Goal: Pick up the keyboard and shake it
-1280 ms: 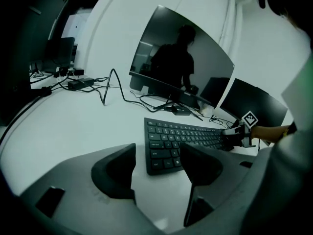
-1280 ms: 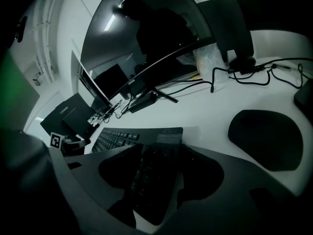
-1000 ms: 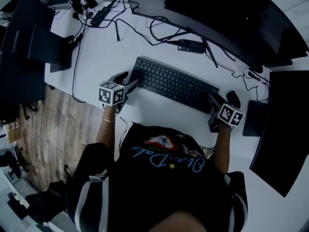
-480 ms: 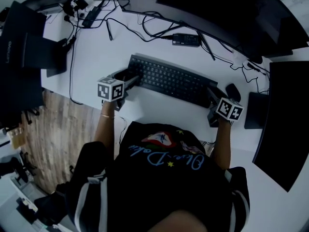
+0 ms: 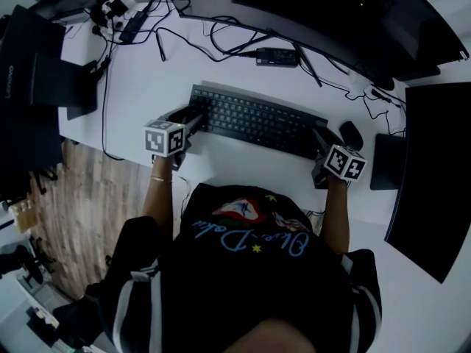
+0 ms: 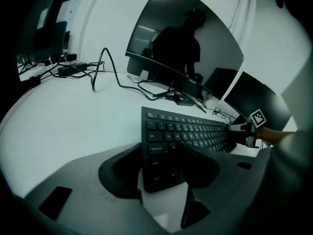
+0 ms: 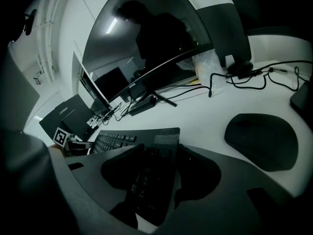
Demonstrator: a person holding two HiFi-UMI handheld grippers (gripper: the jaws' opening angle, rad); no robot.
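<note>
**Both grippers straddle keyboard ends, jaws closing in**

Left gripper [image 6: 164, 169]: jaws spread. They have just been closing, with the left end of the keyboard [image 5: 254, 120] between them at the ctrl/shift corner. No squeeze visible.

Right gripper [image 7: 159, 180]: jaws also apart and just been closing, with the keyboard's right end between them. No firm pinch visible either.

The keyboard lies flat on the white desk [image 5: 147, 87], in front of the curved monitor [image 5: 294, 6]. A mouse [image 5: 352, 134] sits just beside the right gripper. Loose cables [image 5: 235, 43] lie behind the keyboard.
</note>
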